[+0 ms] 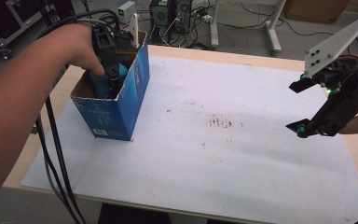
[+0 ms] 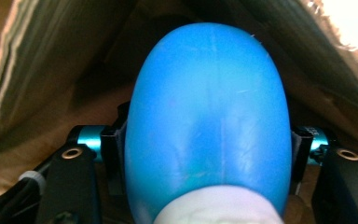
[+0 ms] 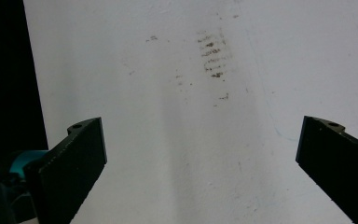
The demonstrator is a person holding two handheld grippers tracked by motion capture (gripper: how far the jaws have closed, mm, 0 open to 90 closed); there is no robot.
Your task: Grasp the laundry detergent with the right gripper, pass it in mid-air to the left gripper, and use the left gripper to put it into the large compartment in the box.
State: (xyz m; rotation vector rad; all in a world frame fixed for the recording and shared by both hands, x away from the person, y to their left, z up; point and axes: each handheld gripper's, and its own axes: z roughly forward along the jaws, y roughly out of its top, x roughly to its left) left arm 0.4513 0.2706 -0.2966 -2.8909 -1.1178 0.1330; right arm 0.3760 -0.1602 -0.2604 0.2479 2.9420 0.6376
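The left gripper's (image 1: 108,74) fingers (image 2: 113,154) sit either side of a blue bottle (image 2: 207,121), one against each flank, down inside the blue box (image 1: 121,109). Whether they pinch it or have let go I cannot tell from here. The bottle fills the gap between them, its white cap (image 2: 219,205) nearest the camera and its rounded base pointing away towards the brown cardboard walls. From above, the bottle (image 1: 103,80) shows just under the person's left hand (image 1: 81,46), below the box rim.

The right gripper (image 1: 307,107) hangs well apart, over the far edge of the white sheet (image 1: 214,163), its fingers (image 3: 77,156) spread wide with nothing between them, only the smudged sheet beneath.

I'd judge the job nearly done: the bottle is in the box, and what remains is to free it and lift the left gripper out.

As for writing, the box has white print and a small label low on its near face, all too small to read. The bottle shows no label.
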